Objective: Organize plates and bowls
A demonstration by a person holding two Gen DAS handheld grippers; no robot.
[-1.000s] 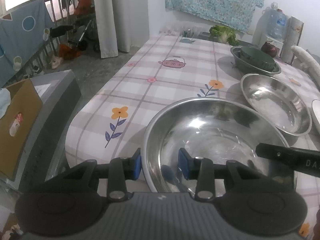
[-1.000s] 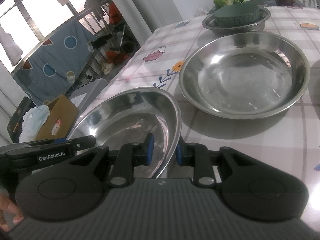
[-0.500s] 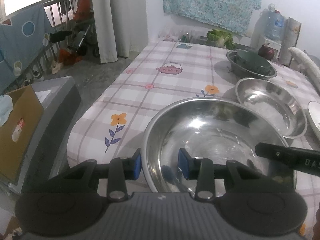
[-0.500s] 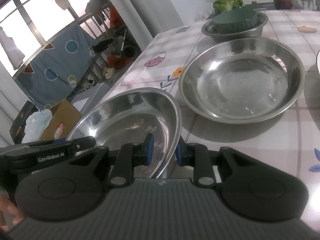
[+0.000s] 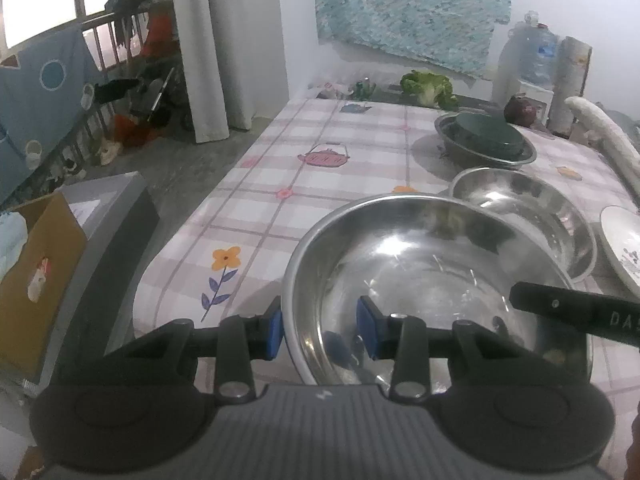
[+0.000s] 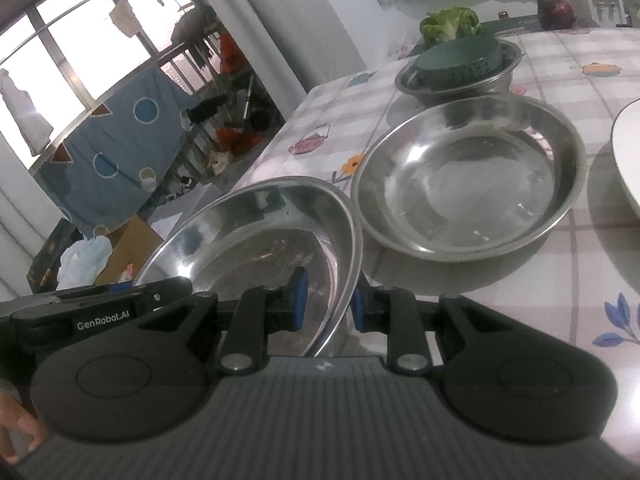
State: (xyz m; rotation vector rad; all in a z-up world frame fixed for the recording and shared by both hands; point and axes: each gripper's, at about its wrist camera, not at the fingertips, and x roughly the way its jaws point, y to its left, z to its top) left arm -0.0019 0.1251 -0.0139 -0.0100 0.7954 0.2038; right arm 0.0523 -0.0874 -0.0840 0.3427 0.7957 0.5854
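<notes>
On my left sits a cardboard box (image 5: 38, 276) on the floor, and beyond it a blue cloth with circles (image 5: 44, 92) hangs over a railing. My left claw (image 5: 320, 330) is clamped on the near rim of the big steel bowl (image 5: 420, 276): one blue pad sits outside the wall, the other inside it. From the right wrist view my right claw (image 6: 328, 304) pinches the opposite edge of that same bowl (image 6: 260, 236) in the same way, with the rim running between its pads, so I hold it from both sides. The bowl looks tilted in that view, its far edge higher than the part I grip (whether its base touches the tabletop I cannot tell).

The tabletop (image 5: 320, 184) wears a checked cloth printed with flowers and teapots. Just past my bowl, to the right, rests a second steel bowl (image 6: 468, 176), empty, its rim close to mine. Behind that one stands a smaller steel bowl (image 6: 460, 80) with a dark green dish (image 6: 456, 60) turned upside down inside it. A head of green leaves (image 6: 450, 24) lies at the far end of the tabletop, and a dark red round thing (image 6: 556, 10) sits to its right. At the far right edge, the rim of a white plate (image 6: 624, 160) shows, near the second bowl.
</notes>
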